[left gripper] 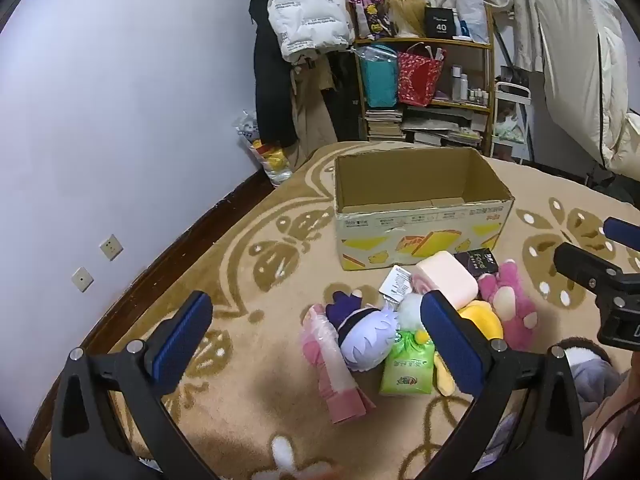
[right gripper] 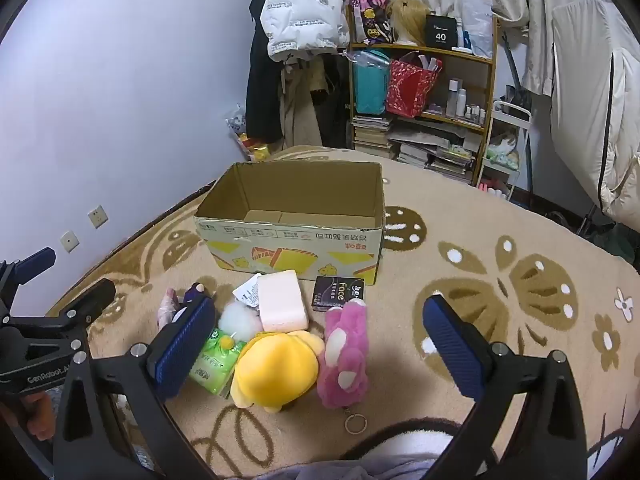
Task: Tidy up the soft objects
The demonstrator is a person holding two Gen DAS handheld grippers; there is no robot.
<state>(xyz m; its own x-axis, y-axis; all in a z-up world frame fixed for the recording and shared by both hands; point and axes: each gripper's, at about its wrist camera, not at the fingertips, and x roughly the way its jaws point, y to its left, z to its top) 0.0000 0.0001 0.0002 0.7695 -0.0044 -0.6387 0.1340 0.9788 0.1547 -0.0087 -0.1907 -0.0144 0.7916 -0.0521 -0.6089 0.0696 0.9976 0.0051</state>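
An open, empty cardboard box (left gripper: 420, 232) (right gripper: 292, 240) stands on the patterned rug. In front of it lies a pile of soft things: a pink sponge block (left gripper: 448, 282) (right gripper: 280, 300), a pink plush (left gripper: 508, 304) (right gripper: 346, 356), a yellow plush (right gripper: 276, 368) (left gripper: 486, 322), a purple-haired doll (left gripper: 364, 336), a pink wrapped pack (left gripper: 332, 368), a green tissue pack (left gripper: 408, 368) (right gripper: 214, 364) and a white pompom (right gripper: 236, 318). My left gripper (left gripper: 320, 340) is open above the doll. My right gripper (right gripper: 320, 344) is open above the two plushes.
A black "face" box (right gripper: 338, 294) (left gripper: 478, 262) lies by the carton. A key ring (right gripper: 355, 424) hangs off the pink plush. A cluttered shelf (right gripper: 424, 92) and hung coats (left gripper: 304, 12) stand behind. A grey plush (left gripper: 592, 372) lies at the near right.
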